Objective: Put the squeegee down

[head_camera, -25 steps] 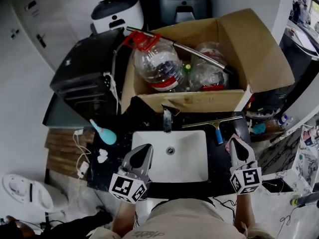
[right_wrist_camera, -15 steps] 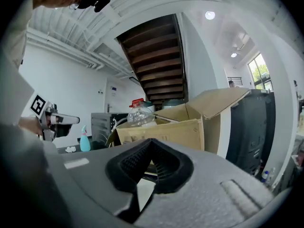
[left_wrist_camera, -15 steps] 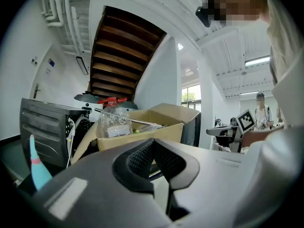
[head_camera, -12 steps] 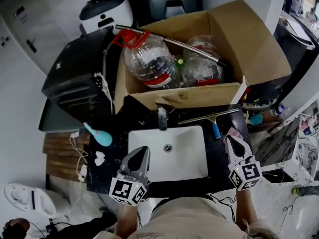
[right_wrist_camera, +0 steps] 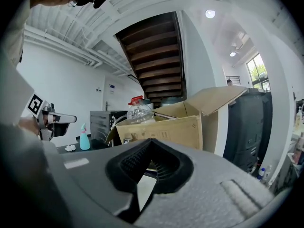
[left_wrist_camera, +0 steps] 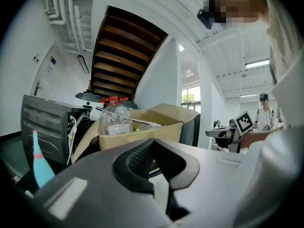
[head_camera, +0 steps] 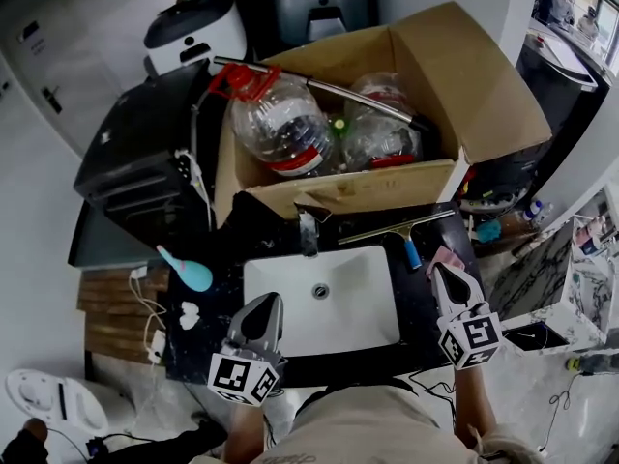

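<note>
The squeegee (head_camera: 398,228) is laid flat on the dark desk (head_camera: 221,293), behind the white basin (head_camera: 358,307) and just in front of the cardboard box (head_camera: 338,193). Its blue handle is pointed toward the right tongs (head_camera: 446,273). The left tongs (head_camera: 267,302) are held at the basin's near edge. Both pairs are pressed together, with nothing held between them.

I note a dark counter (head_camera: 423,303) with a white inset basin (head_camera: 290,307). Lying on it: the squeegee (head_camera: 397,228) behind the basin, a pink cloth (head_camera: 447,259) right of its handle, and a teal bottle (head_camera: 189,272) and white wad (head_camera: 189,312) at left.
</note>
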